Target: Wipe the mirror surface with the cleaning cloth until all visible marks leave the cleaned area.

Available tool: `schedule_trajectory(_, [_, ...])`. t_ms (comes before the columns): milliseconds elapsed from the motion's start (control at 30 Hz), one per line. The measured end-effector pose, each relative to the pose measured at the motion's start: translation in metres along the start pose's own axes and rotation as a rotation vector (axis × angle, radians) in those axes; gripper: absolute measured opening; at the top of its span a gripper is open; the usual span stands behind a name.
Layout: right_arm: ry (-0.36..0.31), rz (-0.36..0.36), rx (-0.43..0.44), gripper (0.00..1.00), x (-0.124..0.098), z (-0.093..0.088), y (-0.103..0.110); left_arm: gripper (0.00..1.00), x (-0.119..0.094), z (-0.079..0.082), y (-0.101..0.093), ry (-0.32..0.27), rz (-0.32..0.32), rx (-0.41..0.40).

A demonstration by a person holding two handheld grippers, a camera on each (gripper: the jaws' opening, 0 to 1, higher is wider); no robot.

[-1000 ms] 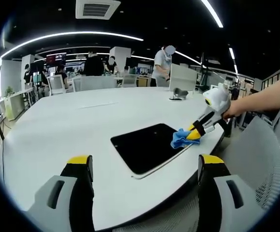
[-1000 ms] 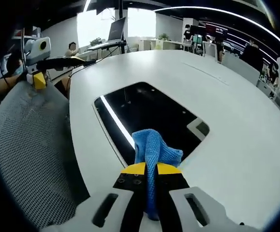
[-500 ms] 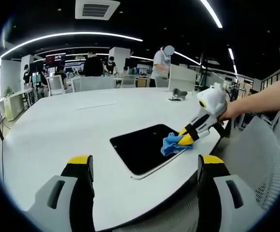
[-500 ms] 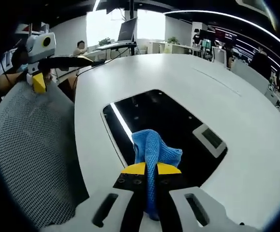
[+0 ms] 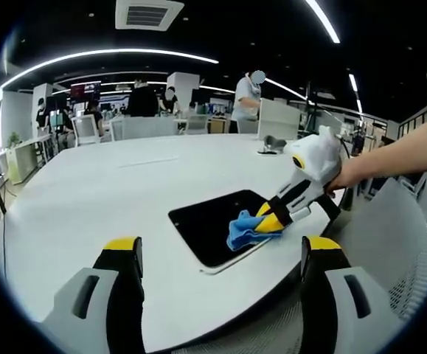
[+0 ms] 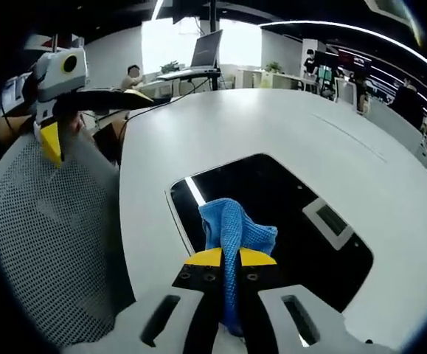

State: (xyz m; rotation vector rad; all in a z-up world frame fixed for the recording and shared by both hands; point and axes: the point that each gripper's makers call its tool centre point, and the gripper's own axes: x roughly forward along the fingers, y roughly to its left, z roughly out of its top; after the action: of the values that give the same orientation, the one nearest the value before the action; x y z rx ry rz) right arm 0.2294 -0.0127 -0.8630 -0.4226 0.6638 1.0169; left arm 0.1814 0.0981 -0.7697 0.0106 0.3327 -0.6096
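Your right gripper [image 6: 224, 257] pinches the blue cloth [image 6: 231, 230] against the mirror [image 6: 287, 214], which lies near the table's [image 5: 88, 199] near edge. Your left gripper [image 5: 220, 254] hangs with jaws spread, short of that edge.

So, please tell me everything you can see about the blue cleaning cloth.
The blue cleaning cloth looks like soft, knitted microfibre, bunched into folds. The right hand-held gripper has its yellow-tipped jaws shut on it, and its free end rests on the dark mirror near the mirror's edge. In the left gripper view the cloth lies crumpled on the mirror's near right part, on the white table.
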Motion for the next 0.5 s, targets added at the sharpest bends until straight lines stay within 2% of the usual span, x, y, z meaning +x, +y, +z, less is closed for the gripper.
schedule_trajectory(500, [0.0, 0.042, -0.028, 0.01, 0.033, 0.03, 0.023, 0.87, 0.0, 0.001, 0.0, -0.002, 0.003, -0.001])
